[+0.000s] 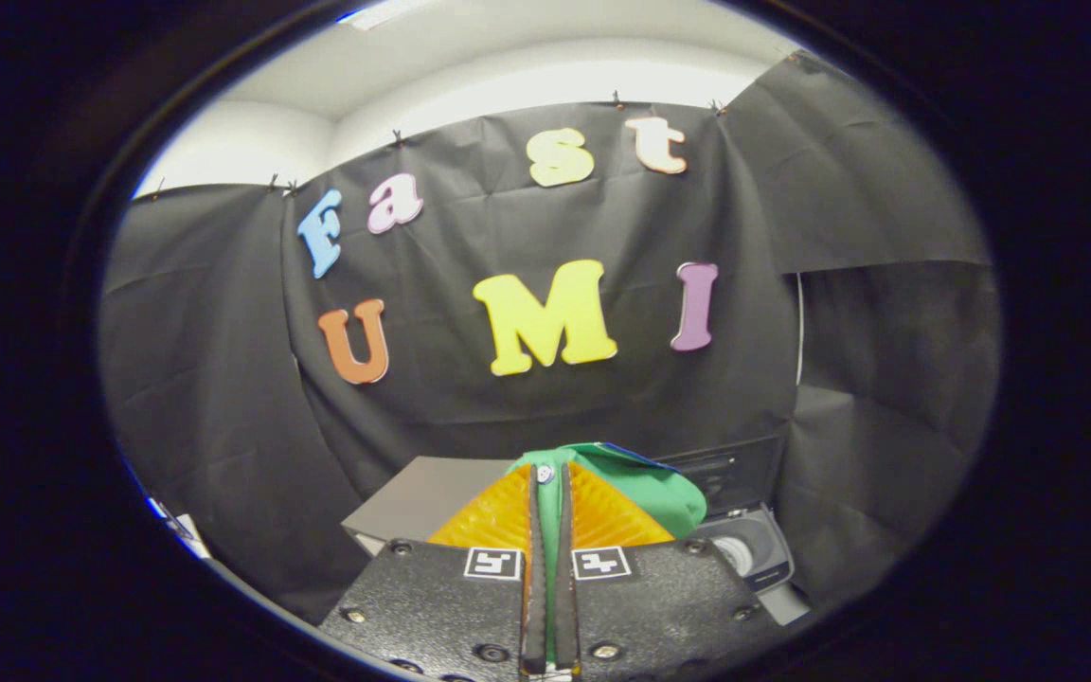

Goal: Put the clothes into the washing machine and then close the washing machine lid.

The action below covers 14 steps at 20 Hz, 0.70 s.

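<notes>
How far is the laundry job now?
Done: the green garment is picked up, pinched in the gripper. In hand: carrying it, with the washing machine just beyond the fingers. Left: dropping it in and closing the lid, which stands open.

Garment (645,488) pinched between tool (549,516) fingers, washing machine (754,549) beyond.

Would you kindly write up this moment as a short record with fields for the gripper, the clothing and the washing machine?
gripper: gripper nearly closed, both orange fingers pressing on green fabric
garment: green garment with a white button, pinched between the fingers and bunched just beyond them
washing machine: small washing machine beyond the fingers, lid raised, drum opening visible
task state: garment not yet in the machine; lid not yet closed
backdrop: black cloth wall
</notes>
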Motion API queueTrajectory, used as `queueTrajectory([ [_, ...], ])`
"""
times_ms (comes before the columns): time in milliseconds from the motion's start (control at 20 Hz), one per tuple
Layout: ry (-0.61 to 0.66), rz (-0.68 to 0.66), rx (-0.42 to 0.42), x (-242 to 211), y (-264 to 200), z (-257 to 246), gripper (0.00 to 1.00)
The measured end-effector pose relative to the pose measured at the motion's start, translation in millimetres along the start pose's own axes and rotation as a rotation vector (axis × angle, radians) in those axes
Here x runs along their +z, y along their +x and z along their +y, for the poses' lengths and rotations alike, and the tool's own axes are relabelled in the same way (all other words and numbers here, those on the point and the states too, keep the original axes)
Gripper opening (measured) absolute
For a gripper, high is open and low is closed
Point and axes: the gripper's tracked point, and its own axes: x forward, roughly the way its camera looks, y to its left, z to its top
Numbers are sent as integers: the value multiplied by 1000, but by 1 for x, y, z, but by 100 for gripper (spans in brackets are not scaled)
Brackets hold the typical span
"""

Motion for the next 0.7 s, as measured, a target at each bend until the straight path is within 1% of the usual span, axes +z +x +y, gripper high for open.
queueTrajectory([
  [200, 0, -25, -63, 21, -3, -57, 7],
  [350, -14, -26, -94, 28, 13, -101, 7],
  [500, -27, 7, -94, 21, 41, -142, 7],
  [700, -63, 76, -55, -5, 92, -183, 7],
])
